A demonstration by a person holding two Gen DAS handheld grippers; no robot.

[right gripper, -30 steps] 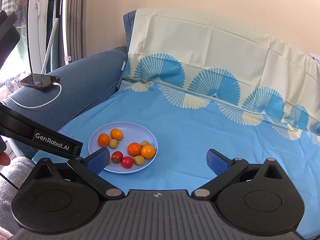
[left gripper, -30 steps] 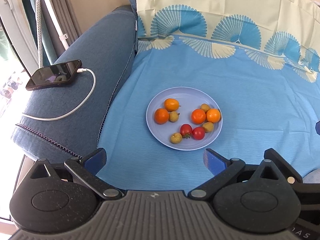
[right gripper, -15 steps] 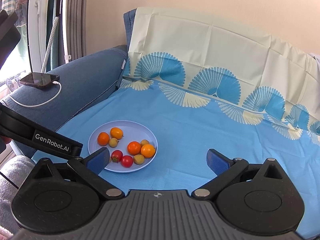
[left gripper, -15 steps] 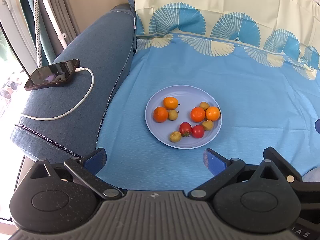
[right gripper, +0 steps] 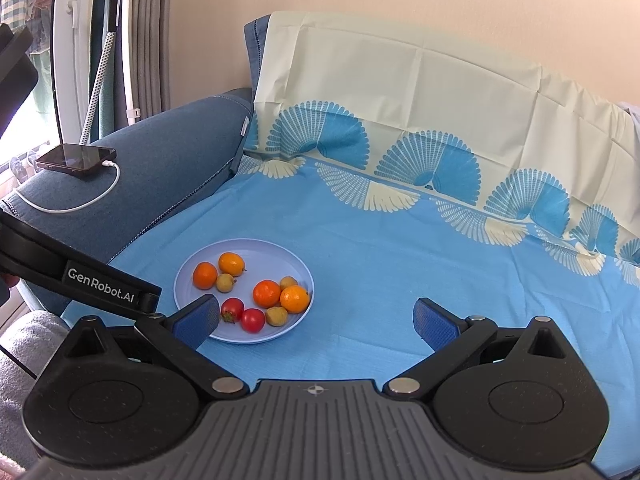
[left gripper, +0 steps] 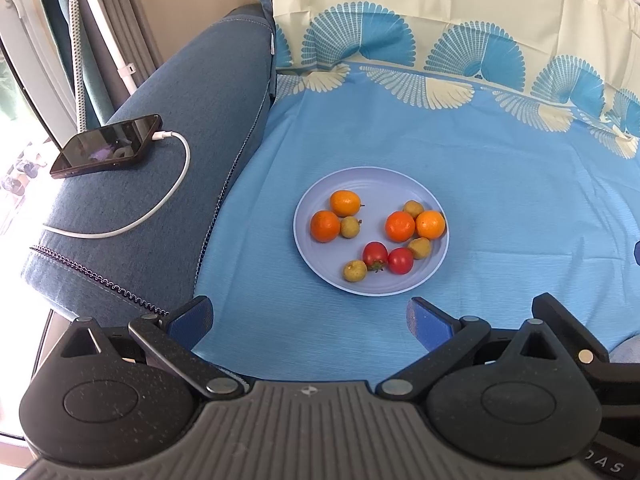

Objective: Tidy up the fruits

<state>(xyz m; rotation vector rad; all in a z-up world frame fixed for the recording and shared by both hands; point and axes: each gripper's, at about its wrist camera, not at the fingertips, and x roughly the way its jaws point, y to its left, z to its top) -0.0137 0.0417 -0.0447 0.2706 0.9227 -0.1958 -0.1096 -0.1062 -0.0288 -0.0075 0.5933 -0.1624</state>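
Ten small fruits sit on the round plate [left gripper: 312,200] on the blue cloth [left gripper: 500,200]: four oranges, four yellow-green ones, two red ones. Your left gripper [left gripper: 310,318] and right gripper [right gripper: 316,318] hover near the plate, jaws wide apart, holding nothing.

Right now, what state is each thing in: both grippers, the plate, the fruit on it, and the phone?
left gripper: open, empty, short of the plate.
right gripper: open, empty, its left one of the fingers overlapping the plate's near rim in view.
plate: flat on the blue cloth, holding all the fruit.
oranges: four, on the plate.
tomatoes: two, touching.
phone: on the armrest, cable plugged in.
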